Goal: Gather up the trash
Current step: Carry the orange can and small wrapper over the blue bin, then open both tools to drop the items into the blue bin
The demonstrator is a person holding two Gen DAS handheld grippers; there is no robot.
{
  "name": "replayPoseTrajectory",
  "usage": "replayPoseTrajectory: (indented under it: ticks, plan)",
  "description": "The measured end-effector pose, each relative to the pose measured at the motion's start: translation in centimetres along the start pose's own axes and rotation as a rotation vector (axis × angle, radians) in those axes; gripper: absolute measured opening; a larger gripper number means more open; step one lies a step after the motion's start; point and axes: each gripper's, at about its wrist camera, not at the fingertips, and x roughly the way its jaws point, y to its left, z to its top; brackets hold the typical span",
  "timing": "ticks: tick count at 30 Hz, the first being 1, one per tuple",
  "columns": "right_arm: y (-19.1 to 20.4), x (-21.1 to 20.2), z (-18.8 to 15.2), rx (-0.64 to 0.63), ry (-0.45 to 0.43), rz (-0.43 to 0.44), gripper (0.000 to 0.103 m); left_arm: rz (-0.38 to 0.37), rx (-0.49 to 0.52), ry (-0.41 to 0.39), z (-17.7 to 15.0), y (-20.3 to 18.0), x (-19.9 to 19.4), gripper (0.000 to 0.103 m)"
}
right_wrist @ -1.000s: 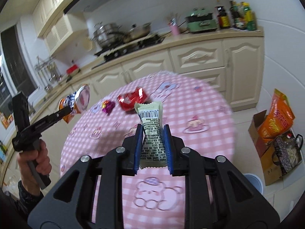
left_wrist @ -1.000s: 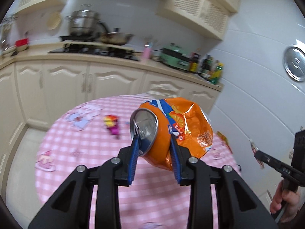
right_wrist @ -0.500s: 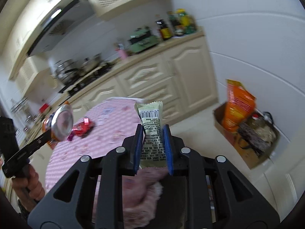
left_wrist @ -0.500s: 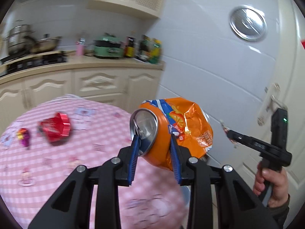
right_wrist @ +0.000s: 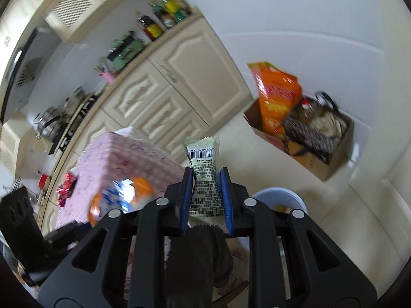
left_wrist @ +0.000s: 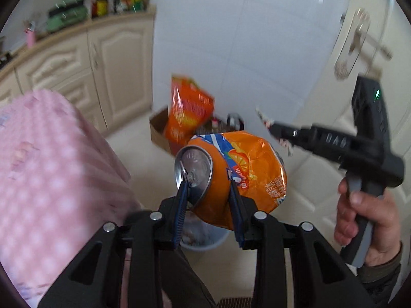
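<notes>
Glossy tiled kitchen, left gripper [left_wrist: 209,201] clamping crumpled orange can [left_wrist: 239,177], right gripper [right_wrist: 206,200] pinching flat crinkled wrapper [right_wrist: 204,179]

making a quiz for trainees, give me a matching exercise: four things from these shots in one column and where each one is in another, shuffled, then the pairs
Things:
1. can
2. wrapper
3. orange bag
4. bin

Places:
a. standing in the cardboard box
b. clamped in the left hand-held gripper
c. on the floor below both grippers
d. clamped in the right hand-held gripper

Pairs: 1-b, 2-d, 3-a, 4-c
</notes>
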Motion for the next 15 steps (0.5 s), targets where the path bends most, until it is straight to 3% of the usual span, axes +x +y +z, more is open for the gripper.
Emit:
replayPoseTrajectory:
  ticks: [5, 12, 13, 14, 15]
  plan:
    - [-3.1, 4.2, -0.4, 0.058, 0.083, -0.002, 0.022, 0.036, 0.018, 0.159, -1.1, -0.3, 7.5, 0.031]
    - [-6.4, 9.6, -1.0, 0.152, 0.178, 0.009, 0.027, 0.092, 0.078, 0.296, -1.3, -0.7, 14.6, 0.033]
    - [-6.8, 10.1, -1.1, 0.176, 0.191, 0.011, 0.028, 0.118, 0.089, 0.319, -1.3, -0.7, 15.5, 0.043]
    - [-7.3, 10.6, -1.3, 0.196, 0.204, 0.014, 0.033, 0.157, 0.092, 0.338, -1.3, -0.6, 16.3, 0.067]
    - [-7.7, 10.8, -1.5, 0.214, 0.207, 0.008, 0.064, 0.173, 0.092, 0.335, -1.4, -0.7, 16.3, 0.076]
